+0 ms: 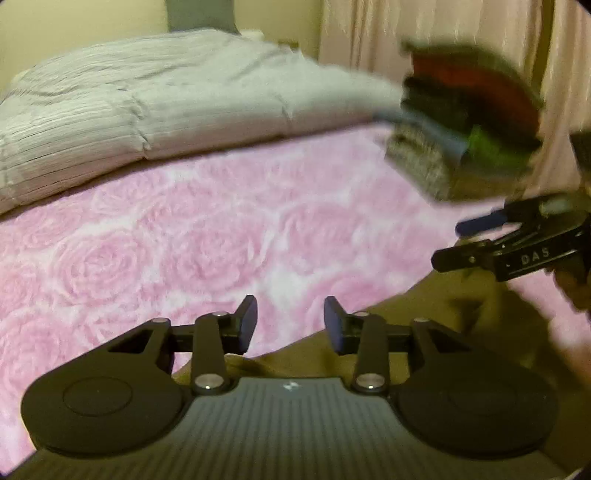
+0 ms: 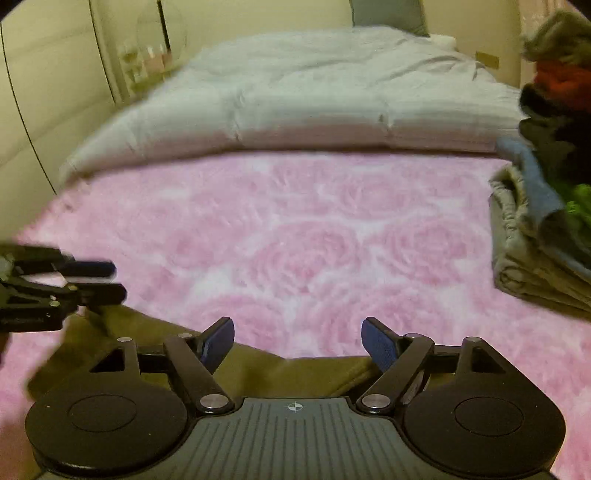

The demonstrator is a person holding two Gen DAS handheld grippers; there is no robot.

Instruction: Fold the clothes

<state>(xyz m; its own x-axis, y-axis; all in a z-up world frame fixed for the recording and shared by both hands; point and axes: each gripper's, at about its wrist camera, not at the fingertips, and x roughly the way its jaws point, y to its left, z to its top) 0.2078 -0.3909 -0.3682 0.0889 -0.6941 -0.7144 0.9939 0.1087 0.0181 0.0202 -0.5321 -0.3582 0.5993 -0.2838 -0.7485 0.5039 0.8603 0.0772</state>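
Note:
An olive-green garment (image 1: 406,306) lies flat on the pink rose-patterned blanket (image 1: 221,240), close under both grippers. My left gripper (image 1: 290,314) hovers over its edge, open, with nothing between the blue-padded fingers. In the right wrist view the same olive garment (image 2: 295,373) runs beneath my right gripper (image 2: 297,332), which stands wide open and holds nothing. Each gripper shows in the other's view: the right gripper (image 1: 452,242) at the right edge, the left gripper (image 2: 117,280) at the left edge, both blurred.
A stack of folded clothes (image 2: 546,206) in grey, blue, green, black and red sits on the blanket at the right. A grey quilted duvet (image 2: 314,92) is bunched across the far half of the bed. Pale curtains (image 1: 369,29) hang behind the stack of folded clothes (image 1: 461,122).

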